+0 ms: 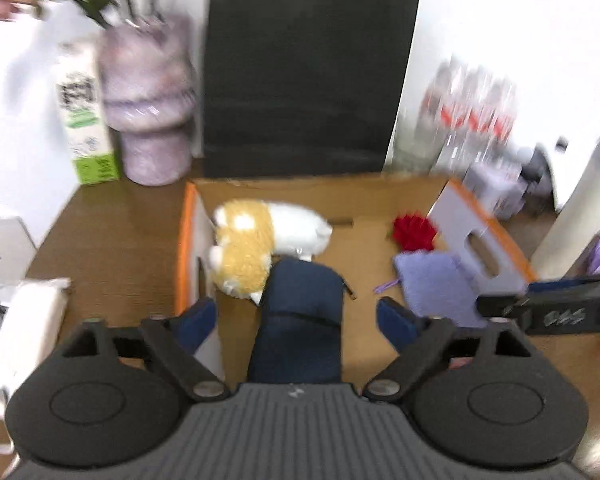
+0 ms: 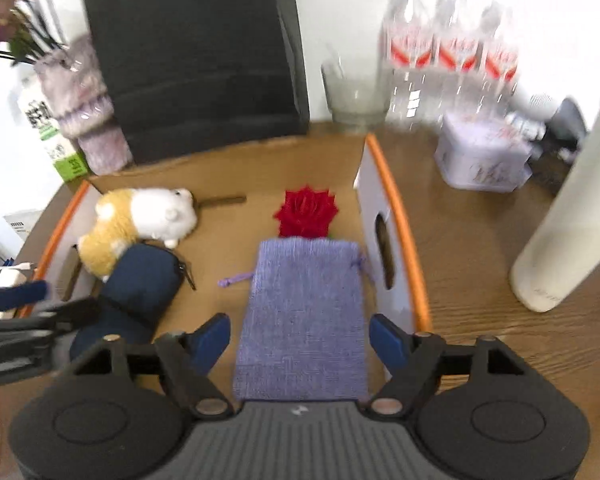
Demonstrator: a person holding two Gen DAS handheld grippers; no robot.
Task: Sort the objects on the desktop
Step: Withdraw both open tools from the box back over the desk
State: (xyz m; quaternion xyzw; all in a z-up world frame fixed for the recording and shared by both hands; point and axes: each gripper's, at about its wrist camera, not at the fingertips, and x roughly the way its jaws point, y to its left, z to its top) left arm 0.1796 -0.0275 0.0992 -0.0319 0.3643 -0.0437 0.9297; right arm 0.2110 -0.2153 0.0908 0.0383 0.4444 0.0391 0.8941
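We hold both grippers over a shallow cardboard box (image 2: 228,156) with orange-edged white side walls, standing on a wooden table (image 2: 472,240).

In the right wrist view our right gripper (image 2: 300,338) stands spread wide, its blue pads clear of the lavender drawstring pouch (image 2: 302,320) that lies flat between them on the box floor. The pouch's long axis runs from the bottom of the frame upward, with its gathered mouth and cords at the upper end, pointing toward a red flower (image 2: 306,212) that lies just beyond and touches its top edge.

In the left wrist view our left gripper (image 1: 296,322) is also spread, its pads apart from the navy zip case (image 1: 300,320) between them. The case's long axis likewise runs up the frame; its far end rests against a white and tan plush toy (image 1: 260,240) lying across the upper left of the box.

Behind the box stands a black panel (image 2: 192,56). To the left of it are a purple vase (image 1: 148,100) with flowers and a green-and-white carton (image 1: 86,120). In the right wrist view a glass (image 2: 354,92), three clear bottles (image 2: 452,56), a pale tin (image 2: 482,156) and a tall white bottle (image 2: 568,224) crowd the right side of the table, outside the box wall.
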